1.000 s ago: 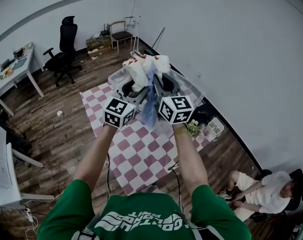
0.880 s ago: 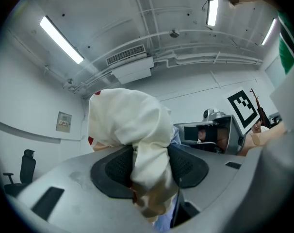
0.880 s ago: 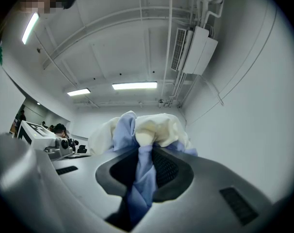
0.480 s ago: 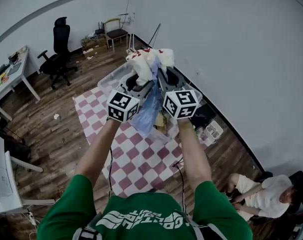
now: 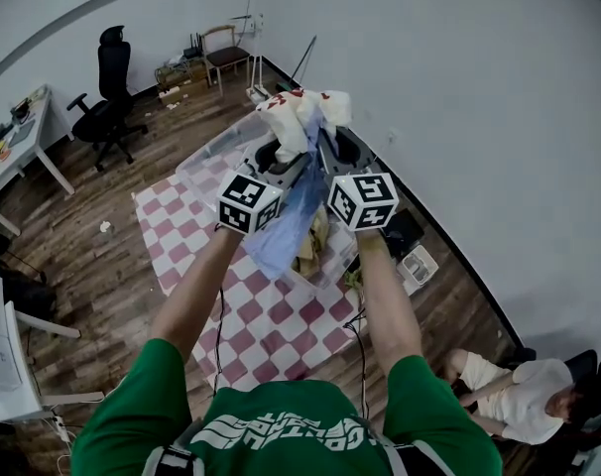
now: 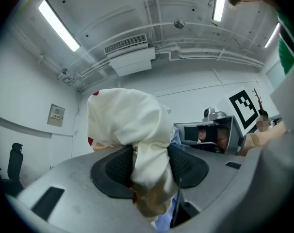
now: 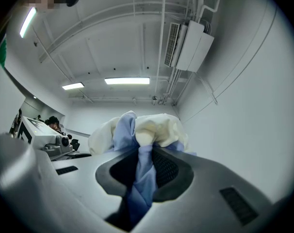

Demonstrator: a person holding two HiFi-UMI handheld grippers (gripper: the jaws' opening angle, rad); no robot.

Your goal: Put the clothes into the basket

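Cream-white cloth with red marks fills the left gripper [image 6: 149,169]: its dark pads are clamped on a thick fold of the white garment [image 5: 302,115], which bulges up above the jaws and droops below them. The right gripper [image 7: 139,171] is closed much tighter on a thin twist of the blue garment [image 5: 289,224], with more white cloth bunched just beyond its tips. Both grippers are held up side by side in front of the person, their marker cubes [image 5: 249,202] facing the head camera. The two garments are bundled together between and above them.

Compared with a second ago, the grippers and their load have travelled farther across the room, toward the far wall. The clear plastic basket [image 5: 209,155] earlier showed mostly beyond the grippers. Now it lies beneath them on the red-and-white checked rug [image 5: 181,231]. The tail of the blue garment hangs lower than before, over the basket's open top; whether it touches what is inside cannot be told. Something yellowish lies in the basket. The hold on both garments looks unchanged, with the same folds caught between the pads. In the head view the black office chair [image 5: 107,102] has slid toward the far left, and the seated person [image 5: 519,400] sits closer to the near right corner than a second ago.
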